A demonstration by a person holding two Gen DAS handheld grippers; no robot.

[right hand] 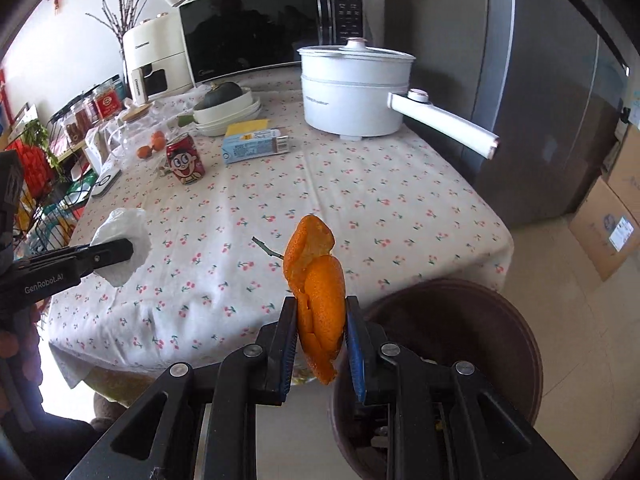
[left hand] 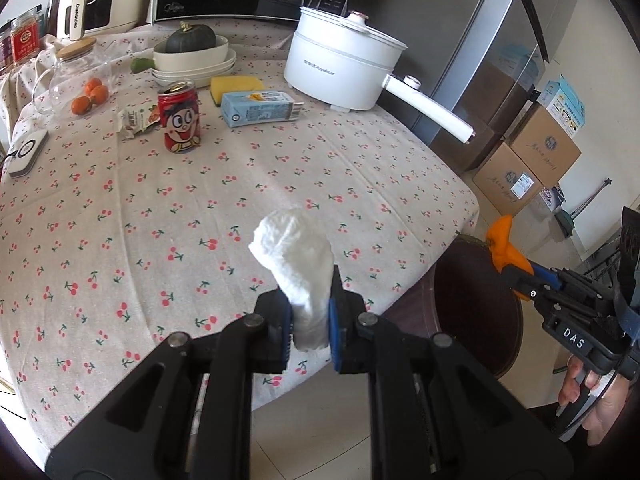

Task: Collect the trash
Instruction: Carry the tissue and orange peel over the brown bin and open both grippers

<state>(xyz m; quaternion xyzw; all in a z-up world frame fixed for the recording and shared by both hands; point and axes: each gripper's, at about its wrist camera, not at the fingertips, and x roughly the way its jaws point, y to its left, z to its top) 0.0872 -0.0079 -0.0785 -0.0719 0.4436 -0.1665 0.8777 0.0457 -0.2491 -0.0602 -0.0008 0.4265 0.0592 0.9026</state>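
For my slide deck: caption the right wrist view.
Right gripper clamps orange peel above a brown bin; left gripper holds crumpled tissue.

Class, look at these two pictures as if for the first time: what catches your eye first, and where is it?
First, the bright orange peel clamped in the right gripper, just above a dark brown bin beside the table's corner. Next, the crumpled white tissue pinched in the left gripper over the cherry-print tablecloth. Farther back stands a red cartoon can.

Home kitchen — my table wears a cherry-print tablecloth (left hand: pixel 280 168); microwave (right hand: pixel 264 28), air fryer (right hand: pixel 152 60), white electric pot (left hand: pixel 344 68), stacked bowls (left hand: pixel 194 60) — steel fridge (right hand: pixel 560 100) alongside.
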